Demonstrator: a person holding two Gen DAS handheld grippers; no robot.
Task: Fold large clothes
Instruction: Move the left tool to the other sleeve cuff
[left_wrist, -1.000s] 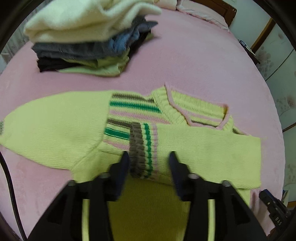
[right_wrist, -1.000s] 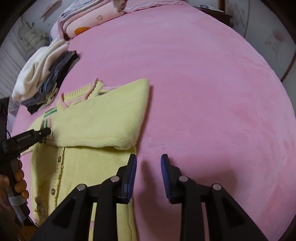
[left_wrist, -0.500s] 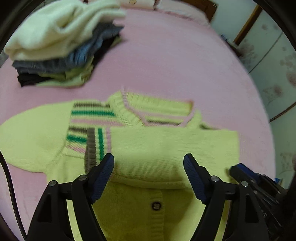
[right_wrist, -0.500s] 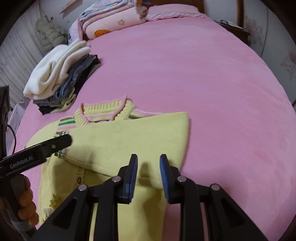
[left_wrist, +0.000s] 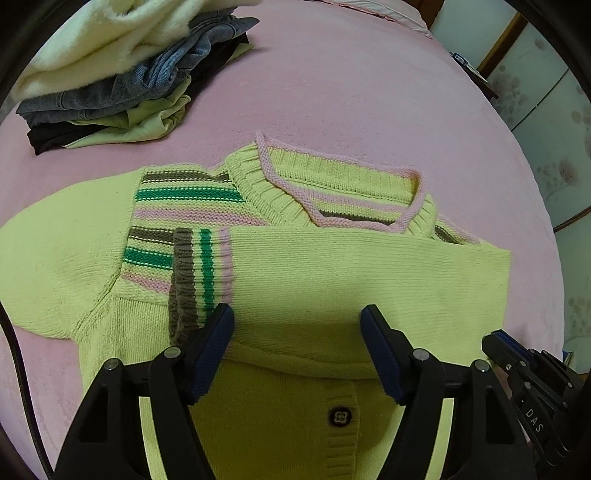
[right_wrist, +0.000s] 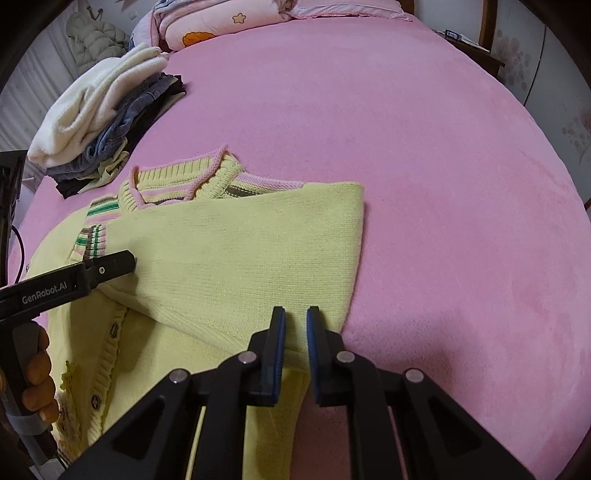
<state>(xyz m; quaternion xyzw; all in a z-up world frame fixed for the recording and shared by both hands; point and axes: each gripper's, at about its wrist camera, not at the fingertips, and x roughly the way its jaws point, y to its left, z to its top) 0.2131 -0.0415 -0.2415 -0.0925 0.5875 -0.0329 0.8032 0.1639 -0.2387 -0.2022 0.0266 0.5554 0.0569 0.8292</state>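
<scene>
A yellow-green knit cardigan with pink, green and brown stripes lies flat on the pink bed, also in the right wrist view. One sleeve is folded across the chest, its striped cuff at the left shoulder. My left gripper is open and empty, hovering over the folded sleeve near the cuff; it also shows in the right wrist view. My right gripper hovers over the sleeve's folded right edge, jaws narrowly apart with nothing between them.
A stack of folded clothes with a cream sweater on top sits at the back left, also in the right wrist view. Pillows and bedding lie at the head of the pink bed. A wardrobe stands right.
My left gripper let go of the striped cuff, opened wide and drew back. My right gripper moved left from bare bedspread to over the sleeve's folded edge.
</scene>
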